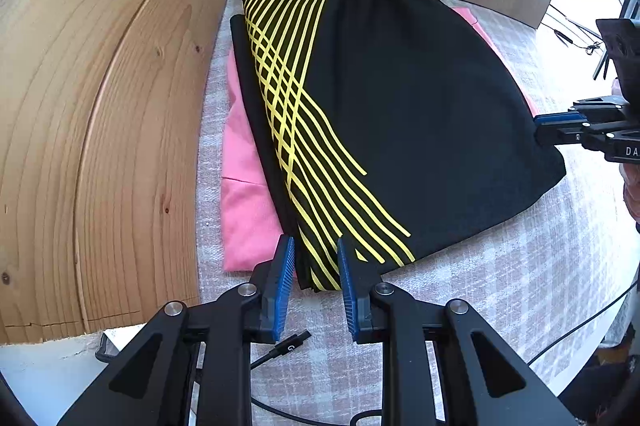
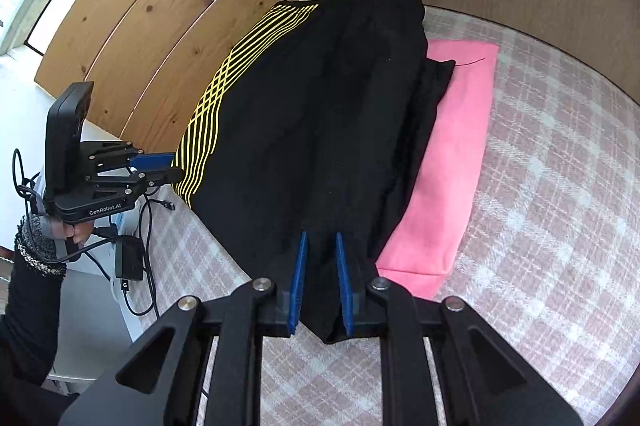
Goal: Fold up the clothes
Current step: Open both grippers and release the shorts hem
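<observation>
— Gripping anything yet?
— Left gripper [image 1: 316, 258] jaws gape around the black shorts [image 1: 400, 98] hem; right gripper [image 2: 321, 274] jaws straddle a corner, grip uncertain. Soft, light, slippery; pinch the doubled edges.

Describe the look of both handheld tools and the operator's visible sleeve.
Both tools, left tool and right tool, pair ridged blue finger pads with black linkage arms and silver pivot pins. The left body reads "GenRobot.AI". The holding hand wears a dark sleeve with speckled grey cuff.
</observation>
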A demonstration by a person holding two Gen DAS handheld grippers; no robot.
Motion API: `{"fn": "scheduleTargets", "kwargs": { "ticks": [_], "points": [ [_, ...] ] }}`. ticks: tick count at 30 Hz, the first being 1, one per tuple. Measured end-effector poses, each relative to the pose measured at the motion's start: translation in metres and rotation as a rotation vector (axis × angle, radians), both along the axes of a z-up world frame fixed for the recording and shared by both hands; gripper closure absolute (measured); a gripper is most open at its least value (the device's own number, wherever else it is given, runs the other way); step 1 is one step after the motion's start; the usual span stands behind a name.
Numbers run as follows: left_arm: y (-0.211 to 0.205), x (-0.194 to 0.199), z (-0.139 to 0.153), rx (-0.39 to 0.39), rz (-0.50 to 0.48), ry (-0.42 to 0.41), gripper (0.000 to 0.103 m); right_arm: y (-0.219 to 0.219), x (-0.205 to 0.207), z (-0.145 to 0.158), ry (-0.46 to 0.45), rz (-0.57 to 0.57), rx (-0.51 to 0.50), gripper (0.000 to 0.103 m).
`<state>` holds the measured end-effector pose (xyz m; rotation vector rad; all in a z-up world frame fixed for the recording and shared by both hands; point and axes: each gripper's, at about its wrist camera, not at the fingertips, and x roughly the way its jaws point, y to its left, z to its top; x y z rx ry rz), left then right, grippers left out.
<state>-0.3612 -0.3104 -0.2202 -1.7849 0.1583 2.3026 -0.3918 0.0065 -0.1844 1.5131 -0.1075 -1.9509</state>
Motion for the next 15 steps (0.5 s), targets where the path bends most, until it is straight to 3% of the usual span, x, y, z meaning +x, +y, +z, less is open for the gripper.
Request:
{"fn": "scheduleTargets", "kwargs": {
  "ticks": [1,4,7,9,11,13,15],
  "points": [
    [0.006,-0.004,-0.002,-0.003,-0.006,-0.001,0.082,-0.001,0.000,0.000,0.008,-0.003,0.013,0.101],
    [0.006,-0.006,-0.005,-0.007,-0.014,-0.001,0.090,0.007,0.012,0.015,0.048,-0.018,-0.013,0.102],
    [0.003,-0.006,-0.008,-0.004,-0.013,-0.004,0.090,0.021,0.035,0.022,0.045,-0.021,-0.086,0.102],
    [0.001,-0.008,-0.012,-0.011,-0.016,-0.012,0.090,0.013,0.042,0.005,-0.001,0.031,-0.015,0.102],
    [0.002,-0.011,-0.011,-0.002,-0.008,-0.012,0.090,0.009,0.041,0.000,0.026,0.028,0.050,0.101],
    [-0.010,0.003,-0.003,0.002,-0.004,0.000,0.089,0.016,0.027,0.002,-0.006,-0.043,0.001,0.092],
    [-0.018,0.013,0.001,-0.004,-0.007,0.000,0.089,0.020,0.010,0.008,0.010,-0.092,-0.011,0.065]
  ]
}}
